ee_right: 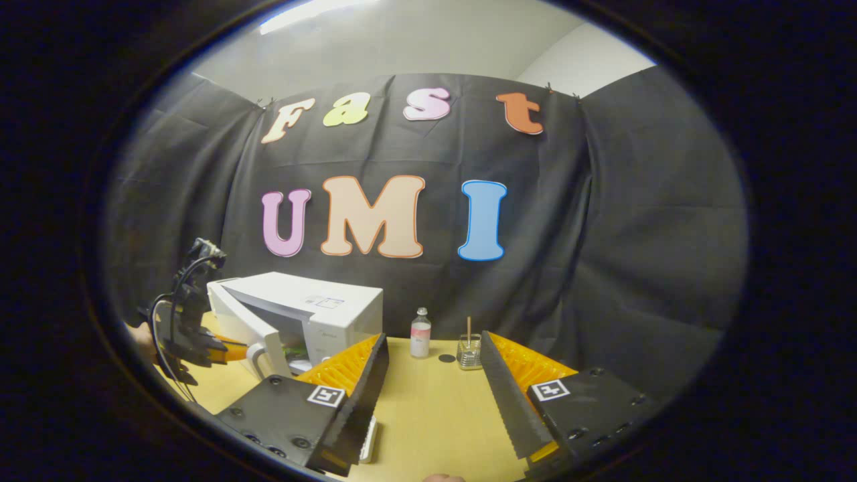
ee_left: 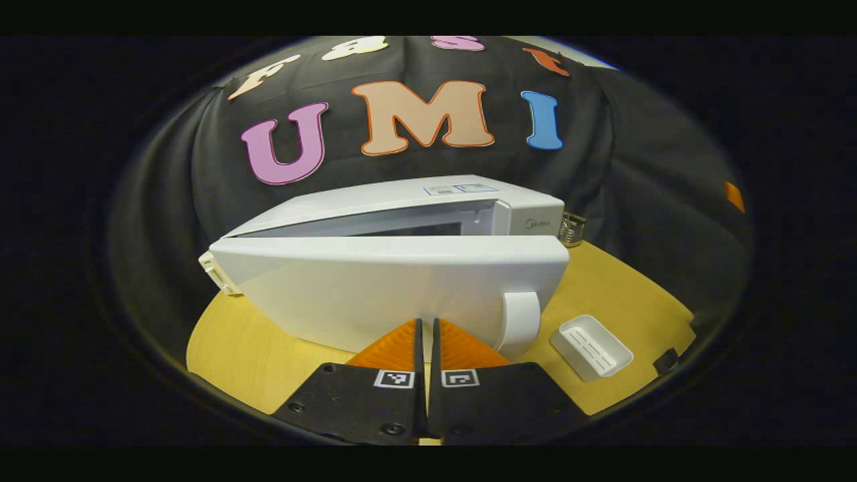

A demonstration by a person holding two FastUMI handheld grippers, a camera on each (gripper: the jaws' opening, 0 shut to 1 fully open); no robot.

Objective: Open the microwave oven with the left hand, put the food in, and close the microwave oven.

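Note:
The white microwave [ee_left: 402, 201] stands on the wooden table with its door [ee_left: 395, 288] swung partly open; a rounded white handle [ee_left: 521, 321] sits at the door's right end. My left gripper [ee_left: 426, 325] is shut, its tips right at the outer face of the door with nothing between them. From the right gripper view the microwave [ee_right: 321, 304] is at the left with its door [ee_right: 241, 321] ajar, and the left gripper [ee_right: 201, 345] hovers by the handle. Something green [ee_right: 292, 350] shows inside the cavity. My right gripper [ee_right: 433, 337] is open and empty above the table.
A shallow white tray [ee_left: 591, 347] lies on the table [ee_left: 622, 294] right of the door; its edge [ee_right: 368, 438] peeks out under my right gripper's finger. A small bottle [ee_right: 420, 333] and a glass jar [ee_right: 470, 353] holding a stick stand near the black cloth wall.

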